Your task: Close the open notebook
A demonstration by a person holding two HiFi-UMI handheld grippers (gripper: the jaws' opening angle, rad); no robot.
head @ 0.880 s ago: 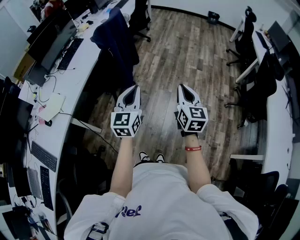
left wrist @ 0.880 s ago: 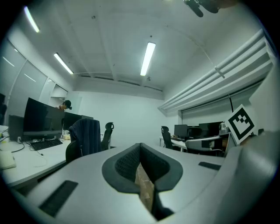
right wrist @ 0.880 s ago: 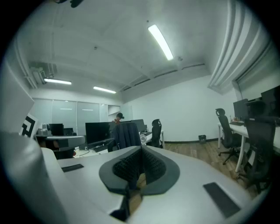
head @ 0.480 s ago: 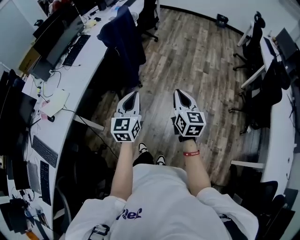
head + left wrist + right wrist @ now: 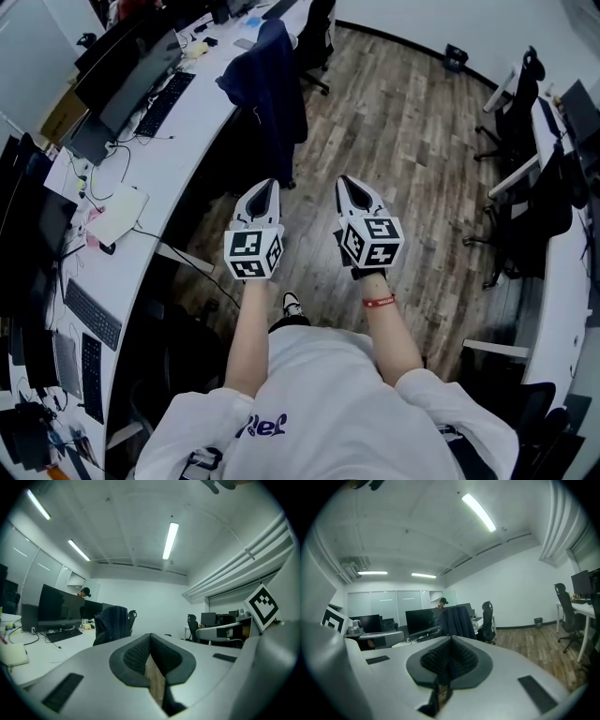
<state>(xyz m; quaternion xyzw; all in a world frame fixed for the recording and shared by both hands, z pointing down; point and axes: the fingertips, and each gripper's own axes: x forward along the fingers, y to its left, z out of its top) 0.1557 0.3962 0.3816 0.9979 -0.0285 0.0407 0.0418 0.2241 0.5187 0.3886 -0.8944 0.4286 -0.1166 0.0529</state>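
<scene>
A wood-plank floor [image 5: 403, 141] fills the middle of an office. A long white bench [image 5: 155, 169] curves from seven to twelve o'clock, carrying monitors [image 5: 127, 70], keyboards [image 5: 164, 103] and cables. Another bench [image 5: 562, 309] with chairs [image 5: 516, 117] runs along three o'clock. A chair draped with a dark jacket [image 5: 272, 89] stands at twelve o'clock. The notebook [image 5: 117, 214], a white pad, lies on the left bench at nine o'clock, well apart from both grippers; whether it is open cannot be made out. The left gripper [image 5: 265, 184] and right gripper [image 5: 345, 180] are held side by side over the floor, each clenched on nothing. Since the earlier frames the view has swung towards the left bench. More of that bench now shows, and the jacketed chair sits further right in frame. The right gripper now sits nearer the left gripper.
</scene>
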